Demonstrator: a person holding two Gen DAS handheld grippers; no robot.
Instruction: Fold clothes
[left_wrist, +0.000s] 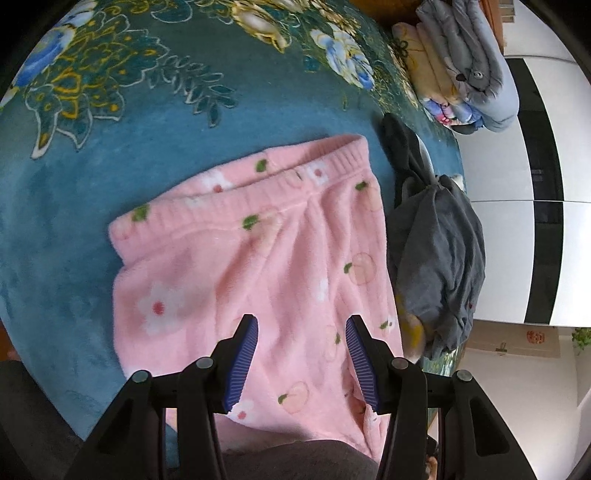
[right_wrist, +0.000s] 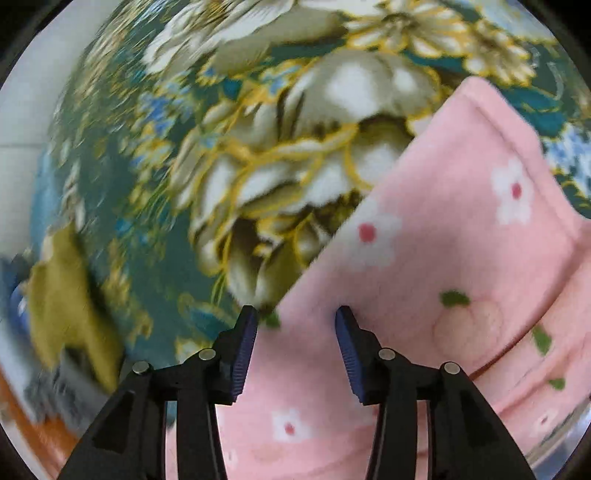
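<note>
A pair of pink fleece trousers (left_wrist: 255, 254) printed with white flowers and peaches lies spread on a teal plush blanket (left_wrist: 110, 166) patterned with large blue, white and gold flowers. The ribbed elastic waistband (left_wrist: 236, 192) of the trousers points away from the left wrist camera, and the fabric runs back toward and beneath it.

The left tongs (left_wrist: 301, 323) hover over the trousers with their blue ribbed pads (left_wrist: 245, 360) standing apart and nothing between them. Just beside the trousers, on the side away from the bare teal cloth, sits a crumpled dark grey garment (left_wrist: 436, 266). Beyond the waistband, near the blanket's far edge, is a stack of folded bedding (left_wrist: 461, 62) in grey, yellow and blue.

In the right wrist view, the right tongs (right_wrist: 295, 314) are also spread wide and hold nothing. One blue pad (right_wrist: 347, 350) lies over the pink trousers (right_wrist: 424, 258), the other at the trousers' edge where the flowered blanket (right_wrist: 258, 147) begins. A hemmed edge of the trousers shows farther off. The side of this view away from the trousers is blurred; an olive-yellow cloth (right_wrist: 62, 295) can be made out there.
</note>
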